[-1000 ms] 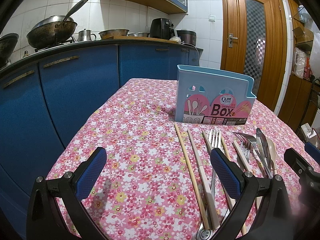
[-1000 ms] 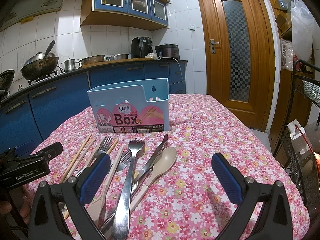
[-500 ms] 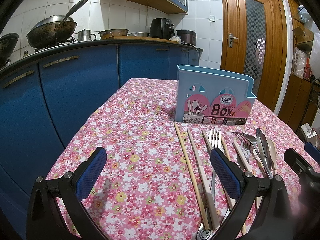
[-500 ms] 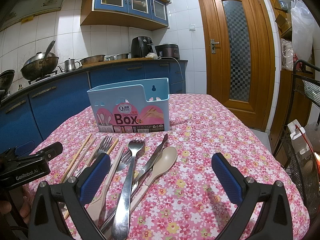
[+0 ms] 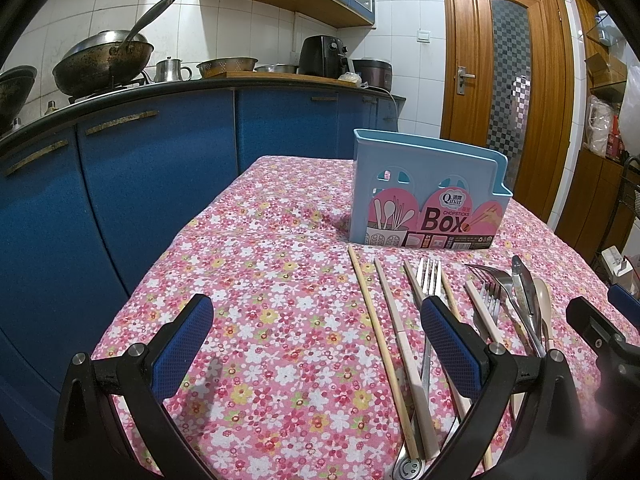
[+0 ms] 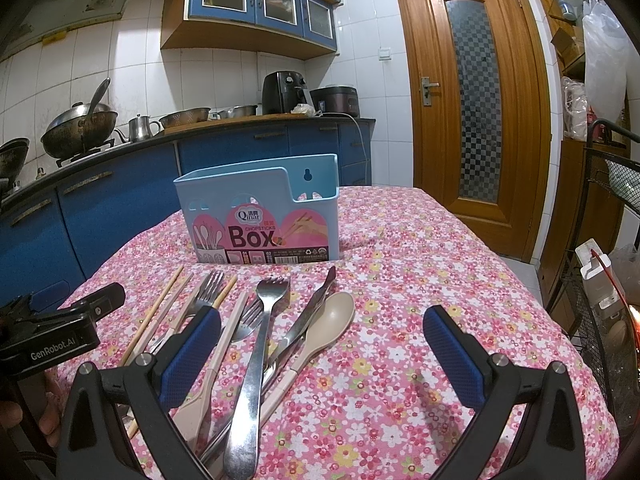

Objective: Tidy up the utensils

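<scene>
A light blue utensil box [image 5: 428, 200] [image 6: 260, 208] with a pink "Box" label stands upright on the floral tablecloth. In front of it lie chopsticks [image 5: 376, 320] [image 6: 156, 312], steel forks [image 5: 430, 276] [image 6: 256, 356], a knife [image 6: 308, 316] and a beige spoon [image 6: 320, 332], loosely side by side. My left gripper [image 5: 320, 340] is open above the cloth, its right finger over the fork handle. My right gripper [image 6: 324, 348] is open too, its left finger over the utensil pile. Neither holds anything.
Blue kitchen cabinets [image 5: 120, 184] run along the table's left side, with a wok [image 5: 104, 62] and pots on the counter. A wooden door [image 6: 476, 100] stands behind. A wire rack [image 6: 608, 280] sits right of the table. A hand [image 6: 24, 408] grips the left tool.
</scene>
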A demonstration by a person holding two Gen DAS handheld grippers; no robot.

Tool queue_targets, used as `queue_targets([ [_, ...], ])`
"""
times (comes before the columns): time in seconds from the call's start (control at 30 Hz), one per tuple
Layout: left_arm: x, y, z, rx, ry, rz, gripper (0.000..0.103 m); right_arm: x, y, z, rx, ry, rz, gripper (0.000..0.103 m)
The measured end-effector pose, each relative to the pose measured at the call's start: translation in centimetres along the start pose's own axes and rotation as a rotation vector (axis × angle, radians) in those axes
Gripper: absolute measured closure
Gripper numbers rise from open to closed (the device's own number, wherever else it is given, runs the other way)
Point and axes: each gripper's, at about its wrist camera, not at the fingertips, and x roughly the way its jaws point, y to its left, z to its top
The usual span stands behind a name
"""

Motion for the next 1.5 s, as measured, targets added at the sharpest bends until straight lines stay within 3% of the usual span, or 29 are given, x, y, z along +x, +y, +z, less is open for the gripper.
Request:
queue_targets([
  [0.87,-0.3,-0.3,0.0,0.012,0.008,-0.002,0.000,0.2,-0.4,-0.1,0.019,0.019,0.026,0.000],
  [1.2,-0.5,0.1,0.7,0.035,0.079,-0.030,0.000,1.6,-0.8,0.6,0.059,0.213,0.123,0.000],
  [1.4,0.3,-0.1,2.3,0.065,0.203,-0.102,0.000,2.1,-0.8,2.1,0.031,0.332,0.121,0.000],
  [1.5,1.4,-0.7,3.0,0.103,0.274,-0.107,0.010,2.7,-1.4,2.7,0.036,0.402,0.114,0.002],
])
